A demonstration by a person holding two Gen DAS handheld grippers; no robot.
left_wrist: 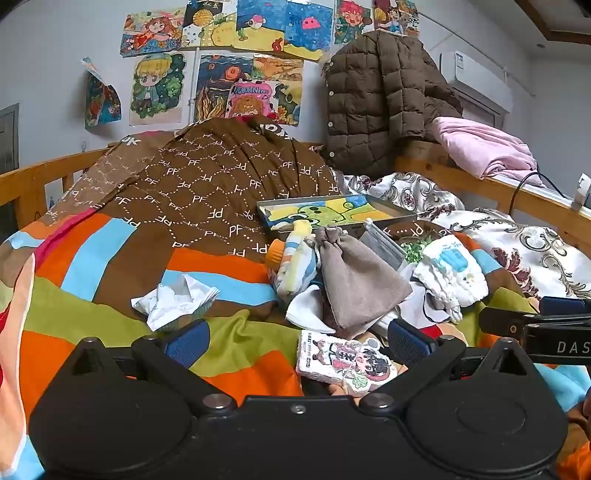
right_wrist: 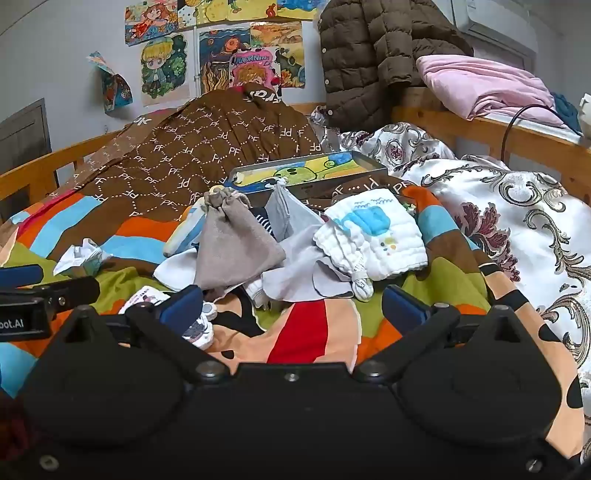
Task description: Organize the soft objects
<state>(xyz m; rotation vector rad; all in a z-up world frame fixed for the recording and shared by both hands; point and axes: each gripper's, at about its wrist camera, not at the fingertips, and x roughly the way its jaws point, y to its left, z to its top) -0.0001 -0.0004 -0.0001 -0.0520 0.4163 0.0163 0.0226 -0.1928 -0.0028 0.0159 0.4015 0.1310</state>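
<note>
Grey pouch [left_wrist: 360, 280] centre frame, atop soft pile on striped quilt [left_wrist: 110, 258]. L gripper [left_wrist: 295, 341] and R gripper [right_wrist: 291, 304]: jaws wide apart, nothing between.

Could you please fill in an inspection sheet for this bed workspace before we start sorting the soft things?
Surface: striped quilt on a wooden-railed bed, with a brown patterned blanket behind.
Job's things: grey drawstring pouch, white muslin cloth and grey cloth heaped mid-bed; printed small towel nearest.
Clutter: crumpled paper; painted tray behind the heap.
Grippers: left gripper and right gripper both open, holding nothing.
Cables: black cable over the right rail.
Surroundings: drawings on the wall, brown jacket, pink bedding.
</note>
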